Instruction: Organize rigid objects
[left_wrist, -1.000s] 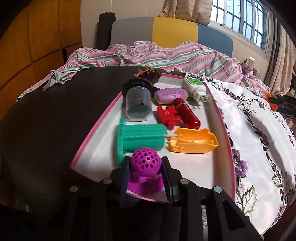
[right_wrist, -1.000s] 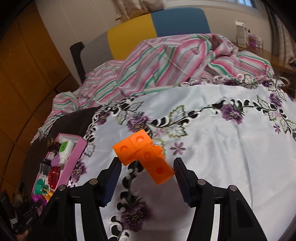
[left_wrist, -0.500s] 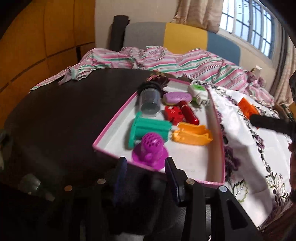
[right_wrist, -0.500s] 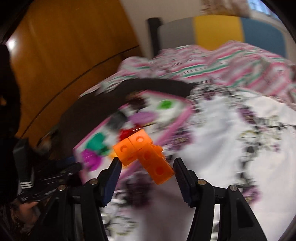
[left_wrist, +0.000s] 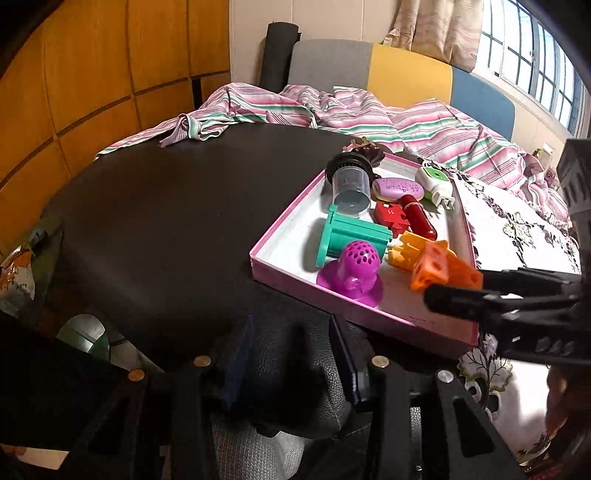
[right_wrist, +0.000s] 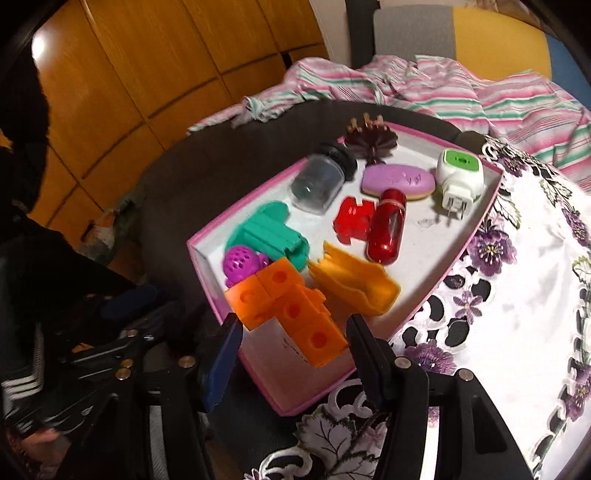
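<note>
The right claw (right_wrist: 291, 332) grasps an orange plastic piece made of joined cubes with round holes (right_wrist: 286, 306), holding it over the near end of a shallow pink-rimmed white box (right_wrist: 476, 225). In the left wrist view the same orange piece (left_wrist: 443, 269) hangs at the tip of that claw, above the box's right side.

The left claw (left_wrist: 291, 362) is released, its blue-padded fingers (left_wrist: 236, 365) spread with nothing between them, hanging over the dark round surface (left_wrist: 166, 221) just short of the box's near wall (left_wrist: 369, 314).

Inside the box lie a purple perforated dome with a flared base (left_wrist: 356, 269), a teal ribbed plastic spool (left_wrist: 351, 236), an orange scoop-shaped piece (right_wrist: 354, 284), a red jigsaw-like block (right_wrist: 354, 219), a glossy red capsule (right_wrist: 388, 230), a clear jar with a black lid (right_wrist: 321, 181), a lilac oval bar (right_wrist: 397, 181), a white and green wall plug (right_wrist: 458, 173) and a dark brown fluted piece (right_wrist: 371, 138).

The box rests half on the dark surface, half on a white cloth with purple flowers (right_wrist: 517, 295).
</note>
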